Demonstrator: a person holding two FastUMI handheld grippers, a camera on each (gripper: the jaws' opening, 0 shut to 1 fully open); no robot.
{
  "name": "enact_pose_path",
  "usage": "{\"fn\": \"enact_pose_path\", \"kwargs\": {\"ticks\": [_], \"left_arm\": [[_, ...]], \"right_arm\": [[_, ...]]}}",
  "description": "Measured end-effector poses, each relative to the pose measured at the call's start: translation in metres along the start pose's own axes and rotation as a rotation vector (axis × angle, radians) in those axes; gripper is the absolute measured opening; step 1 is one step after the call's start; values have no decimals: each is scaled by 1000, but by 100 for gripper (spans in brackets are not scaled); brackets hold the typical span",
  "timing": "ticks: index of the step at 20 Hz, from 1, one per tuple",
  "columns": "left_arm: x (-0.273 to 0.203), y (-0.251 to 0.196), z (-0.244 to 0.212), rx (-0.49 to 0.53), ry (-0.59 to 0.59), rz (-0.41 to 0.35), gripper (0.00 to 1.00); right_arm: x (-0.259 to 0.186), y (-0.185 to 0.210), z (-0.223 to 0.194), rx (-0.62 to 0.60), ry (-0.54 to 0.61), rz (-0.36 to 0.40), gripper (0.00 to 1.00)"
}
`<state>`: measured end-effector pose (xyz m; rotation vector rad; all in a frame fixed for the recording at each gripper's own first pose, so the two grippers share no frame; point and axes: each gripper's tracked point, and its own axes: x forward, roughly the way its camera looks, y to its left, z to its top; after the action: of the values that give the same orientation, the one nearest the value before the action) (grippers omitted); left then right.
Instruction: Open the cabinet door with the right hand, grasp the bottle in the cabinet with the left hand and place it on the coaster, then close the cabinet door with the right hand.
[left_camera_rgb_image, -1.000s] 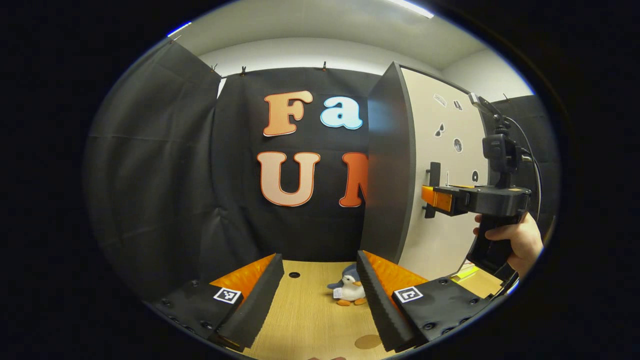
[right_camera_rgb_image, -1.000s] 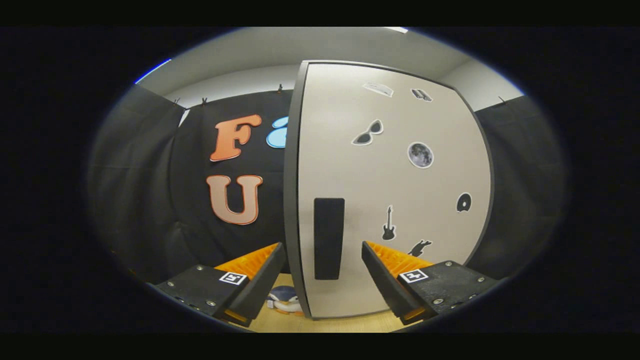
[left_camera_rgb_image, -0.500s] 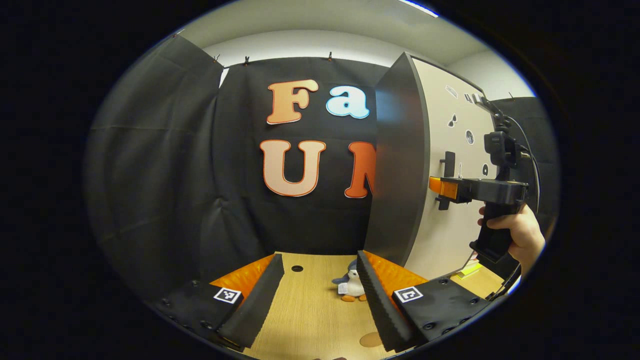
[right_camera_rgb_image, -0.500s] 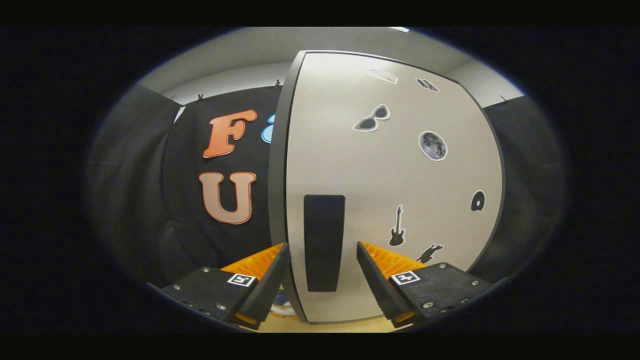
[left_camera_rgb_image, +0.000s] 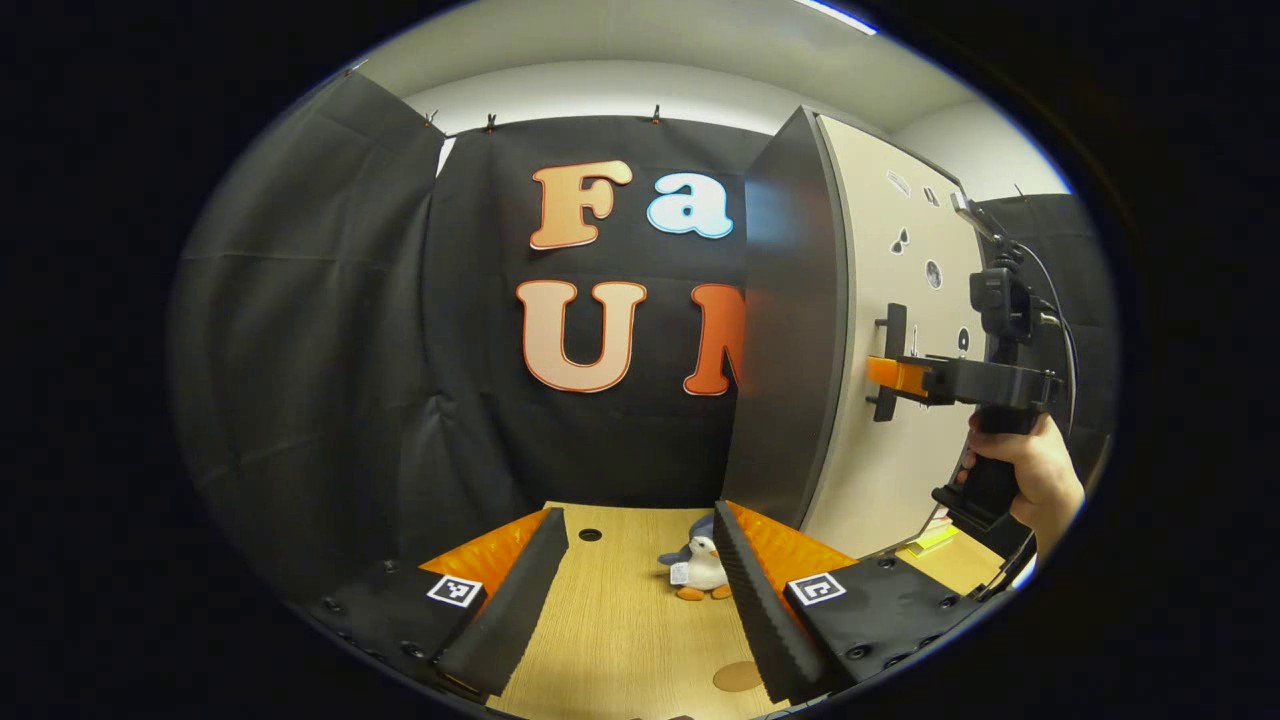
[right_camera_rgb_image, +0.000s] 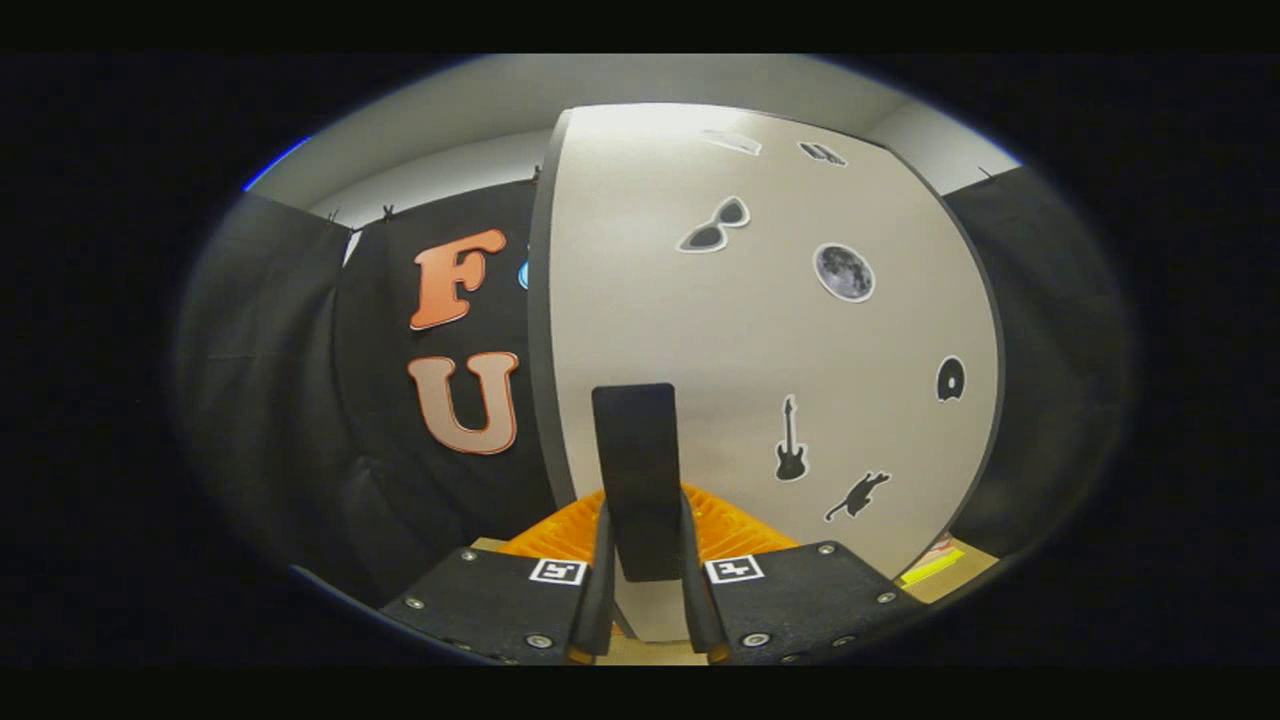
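Now we see our right gripper (right_camera_rgb_image: 641, 600) with its fingers clenched on the black handle (right_camera_rgb_image: 636, 470) of the cabinet door (right_camera_rgb_image: 760, 350), which looks shut. Our left gripper (left_camera_rgb_image: 640, 590) hangs released over the wooden surface (left_camera_rgb_image: 620, 620), near its coaster (left_camera_rgb_image: 738, 676).

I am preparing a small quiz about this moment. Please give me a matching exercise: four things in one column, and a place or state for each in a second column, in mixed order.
Things:
1. right hand-held gripper
2. left hand-held gripper
3. toy penguin
4. cabinet door

Places or states:
A. lying on the wooden table
B. shut, with stickers on its front
C. closed on the door handle
D. open, holding nothing

Pairs: 1-C, 2-D, 3-A, 4-B
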<state>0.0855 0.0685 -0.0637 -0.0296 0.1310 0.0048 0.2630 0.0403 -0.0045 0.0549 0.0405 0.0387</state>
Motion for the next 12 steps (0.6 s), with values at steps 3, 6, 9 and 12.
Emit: {"fn": "enact_pose_path", "kwargs": {"ticks": [3, 6, 9, 12], "left_arm": [[-11, -4, 0, -2, 14, 23, 95], [-42, -13, 4, 11, 3, 46, 92], [-63, -20, 5, 43, -2, 75, 95], [-81, -26, 3, 64, 4, 96, 95]], "right_arm": [[-13, 0, 1, 1, 8, 7, 24], [-30, -2, 3, 19, 12, 12, 20], [-71, -16, 2, 49, 20, 11, 20], [-98, -31, 2, 70, 15, 17, 17]]}}
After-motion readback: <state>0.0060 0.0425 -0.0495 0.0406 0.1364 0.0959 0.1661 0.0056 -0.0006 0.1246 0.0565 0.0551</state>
